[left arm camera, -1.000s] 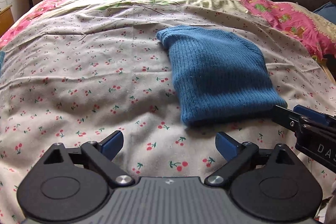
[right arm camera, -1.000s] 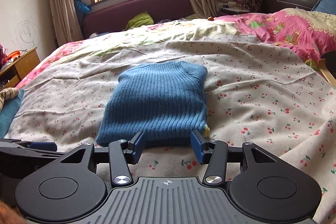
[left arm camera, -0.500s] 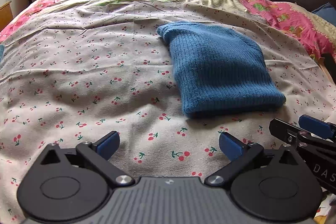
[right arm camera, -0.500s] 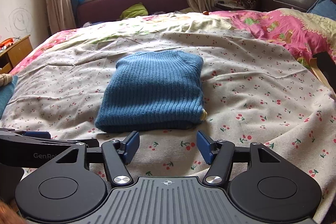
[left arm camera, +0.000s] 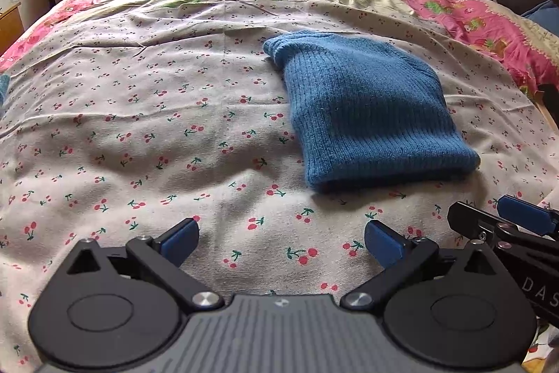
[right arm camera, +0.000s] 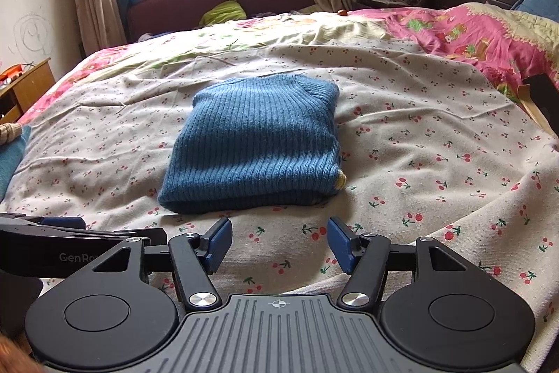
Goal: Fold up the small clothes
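step: fold looks finished, sweater point(right arm camera: 255, 142) lies as a compact blue rectangle; judged as the let-go and check stage
do it well: keep both grippers clear of the knit so the near folded edge isn't dragged open; lift away rather than sliding across it
do it well 2: if a tidy-up is wanted, press lightly on the top layer only, since ribbed knit probably stretches and springs back
sweater place: on the bed point(right arm camera: 436, 142), flat on the cherry-print sheet, collar at the far end, thick folded edge at the near end
sweater detail: small yellowish bit pokes out at its near right corner, can't tell what it is
right gripper point(right arm camera: 279, 243): spread as wide as it goes, nothing between the jaws, just short of the sweater's near edge, not touching it
left gripper point(left arm camera: 281, 242): spread wide, empty, over bare sheet, near and left of the sweater, well clear of it
grippers vs each other: side by side at the sweater's near end, each one's tip shows in the other's view
risk: a pad snagging the loose knit on the way out could pull a layer off the stack
other: pink quilt point(right arm camera: 464, 34) lies right of the sweater, apart from it
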{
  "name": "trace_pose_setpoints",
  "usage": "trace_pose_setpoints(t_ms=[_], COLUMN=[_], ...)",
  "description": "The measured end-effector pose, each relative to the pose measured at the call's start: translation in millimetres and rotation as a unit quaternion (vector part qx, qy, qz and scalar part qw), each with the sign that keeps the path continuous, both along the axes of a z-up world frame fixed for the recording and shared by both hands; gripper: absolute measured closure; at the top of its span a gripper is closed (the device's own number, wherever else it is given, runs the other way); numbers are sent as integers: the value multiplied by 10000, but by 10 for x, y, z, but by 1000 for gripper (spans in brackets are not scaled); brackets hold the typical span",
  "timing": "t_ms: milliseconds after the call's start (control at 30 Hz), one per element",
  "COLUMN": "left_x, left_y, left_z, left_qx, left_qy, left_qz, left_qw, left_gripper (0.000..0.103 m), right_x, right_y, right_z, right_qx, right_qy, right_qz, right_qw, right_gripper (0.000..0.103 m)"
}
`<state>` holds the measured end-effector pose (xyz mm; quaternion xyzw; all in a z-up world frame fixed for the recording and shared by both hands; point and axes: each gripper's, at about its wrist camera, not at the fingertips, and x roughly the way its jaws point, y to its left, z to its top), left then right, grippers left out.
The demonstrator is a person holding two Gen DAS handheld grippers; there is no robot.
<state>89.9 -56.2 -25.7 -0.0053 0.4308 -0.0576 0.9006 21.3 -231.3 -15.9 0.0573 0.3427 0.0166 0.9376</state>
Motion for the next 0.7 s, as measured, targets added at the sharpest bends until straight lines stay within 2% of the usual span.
trace_pose_setpoints(t_ms=[700], left_x=[15], left_y=[-38], left_z=[-9], left_qx=[137], left_qy=[107], left_qz=[-17], left_qw=[9998], left_gripper=[0], right_x=[10], right_y=[-12], right_z=[-27], right_qx=[118], right_qy=[156], right_qz=[-25], right_qw=[9998], right_gripper=[43])
